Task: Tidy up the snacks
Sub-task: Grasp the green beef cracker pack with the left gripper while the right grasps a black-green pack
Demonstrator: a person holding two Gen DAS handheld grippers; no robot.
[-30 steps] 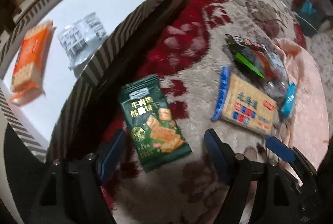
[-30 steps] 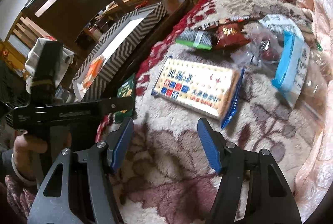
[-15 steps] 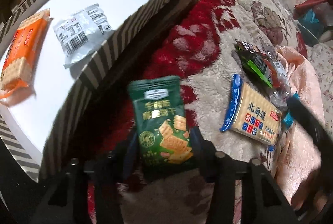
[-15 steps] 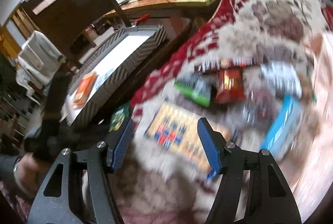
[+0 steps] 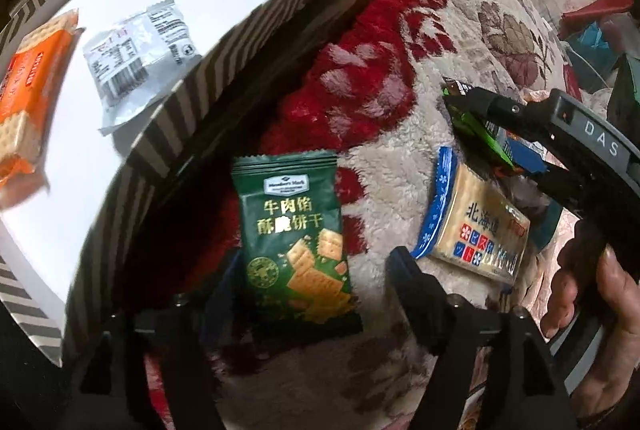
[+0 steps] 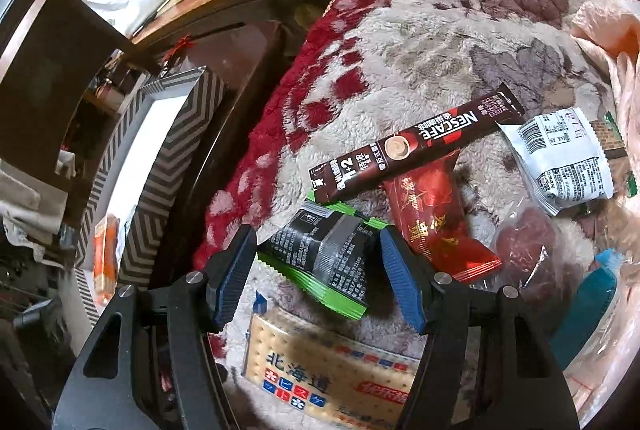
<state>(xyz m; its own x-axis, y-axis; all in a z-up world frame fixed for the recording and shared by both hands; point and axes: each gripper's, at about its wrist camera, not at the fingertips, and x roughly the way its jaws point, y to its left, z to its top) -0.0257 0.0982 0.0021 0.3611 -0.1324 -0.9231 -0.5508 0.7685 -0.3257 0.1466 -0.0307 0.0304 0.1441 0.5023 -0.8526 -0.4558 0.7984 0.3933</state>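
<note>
Sliding forward since a second ago, the right gripper (image 6: 318, 278) now straddles the black-and-green packet (image 6: 328, 262), fingers apart either side, not yet squeezing. That crinkly foil pouch lies on the plush red-and-cream blanket (image 6: 400, 62), just beyond the flat cracker pack (image 6: 320, 378) and left of a glossy red packet (image 6: 432, 226). Left gripper (image 5: 304, 294) has closed in around the green biscuit bag (image 5: 296, 238); fingers apart, bag between them, contact unclear. Striped box (image 5: 224, 78) sits left.
</note>
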